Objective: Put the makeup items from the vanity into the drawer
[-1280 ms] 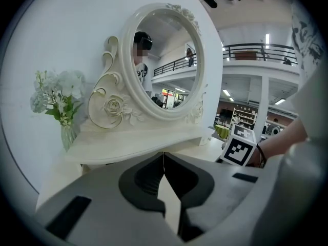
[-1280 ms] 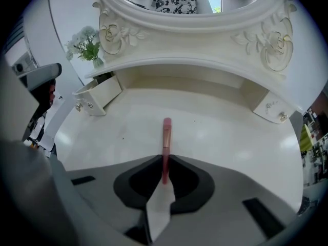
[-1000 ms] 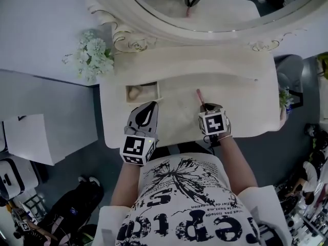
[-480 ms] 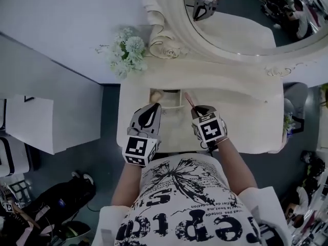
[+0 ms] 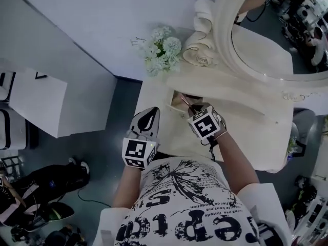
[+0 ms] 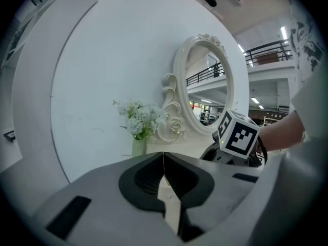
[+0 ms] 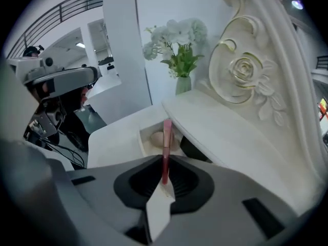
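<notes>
Pink brush sits pinched in the right gripper's narrow jaws, tip over the open drawer at frame centre. Left gripper is closed and empty.

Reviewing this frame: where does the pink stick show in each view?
Head view: centre, the pink stick juts from the right tongs toward the open drawer.
Left gripper view: not in it; only the right tongs' cube shows, at right.
Right gripper view: centre, clamped upright between the tongs, its tip before the drawer.
Shared landmark: the white flowers.
</notes>
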Demonstrator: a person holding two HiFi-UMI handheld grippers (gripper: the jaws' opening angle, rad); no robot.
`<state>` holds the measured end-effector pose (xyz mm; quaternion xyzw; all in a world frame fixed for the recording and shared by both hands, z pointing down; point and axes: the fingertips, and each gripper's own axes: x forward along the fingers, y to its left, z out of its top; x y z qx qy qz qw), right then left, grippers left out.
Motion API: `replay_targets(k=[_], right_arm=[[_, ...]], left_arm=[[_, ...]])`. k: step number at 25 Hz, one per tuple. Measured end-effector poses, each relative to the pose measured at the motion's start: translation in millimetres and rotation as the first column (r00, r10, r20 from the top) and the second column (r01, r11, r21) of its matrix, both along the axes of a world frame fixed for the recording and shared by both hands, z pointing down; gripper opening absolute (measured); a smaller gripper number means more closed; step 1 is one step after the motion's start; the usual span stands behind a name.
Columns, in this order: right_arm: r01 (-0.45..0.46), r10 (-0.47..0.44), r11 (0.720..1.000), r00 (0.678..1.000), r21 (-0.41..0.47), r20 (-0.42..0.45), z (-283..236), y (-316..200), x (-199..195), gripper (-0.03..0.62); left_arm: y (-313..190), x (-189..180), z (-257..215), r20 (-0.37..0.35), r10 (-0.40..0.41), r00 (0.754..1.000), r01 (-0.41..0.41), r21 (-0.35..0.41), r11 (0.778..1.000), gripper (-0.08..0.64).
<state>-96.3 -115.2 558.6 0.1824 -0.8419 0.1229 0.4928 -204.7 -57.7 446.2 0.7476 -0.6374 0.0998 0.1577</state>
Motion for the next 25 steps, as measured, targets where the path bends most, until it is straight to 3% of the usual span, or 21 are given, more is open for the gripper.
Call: replay_targets(k=[6, 9, 11, 14, 19, 25], right_arm=[[0.065, -0.064, 0.998, 0.995, 0.010, -0.079, 14, -7, -18, 0.051], [0.041, -0.039, 0.999, 0.996, 0.019, -0.076, 16, -11, -19, 0.052], [0.014, -0.012, 1.000, 0.998, 0.028, -0.062, 15, -15, -19, 0.064], [-0.004, 0.006, 1.000, 0.999, 0.030, -0.047, 12, -18, -17, 0.137], [-0.052, 0.053, 0.998, 0.999, 0.028, -0.014, 4, -18, -9, 0.137], [-0.175, 0.168, 0.983, 0.980, 0.056, 0.109, -24, -22, 5, 0.112]], left_arm=[[19, -31, 11, 0.001, -0.083, 0.997, 0.083, -0.033, 0.996, 0.021], [22, -38, 13, 0.000, -0.100, 0.995, 0.100, -0.041, 0.994, 0.021], [21, -39, 15, -0.001, -0.099, 0.995, 0.099, -0.043, 0.994, 0.021], [19, -36, 15, -0.002, -0.089, 0.996, 0.089, -0.042, 0.995, 0.021], [13, -27, 13, -0.003, -0.063, 0.998, 0.063, -0.036, 0.997, 0.021], [3, -13, 6, -0.001, -0.020, 1.000, 0.020, -0.011, 1.000, 0.021]])
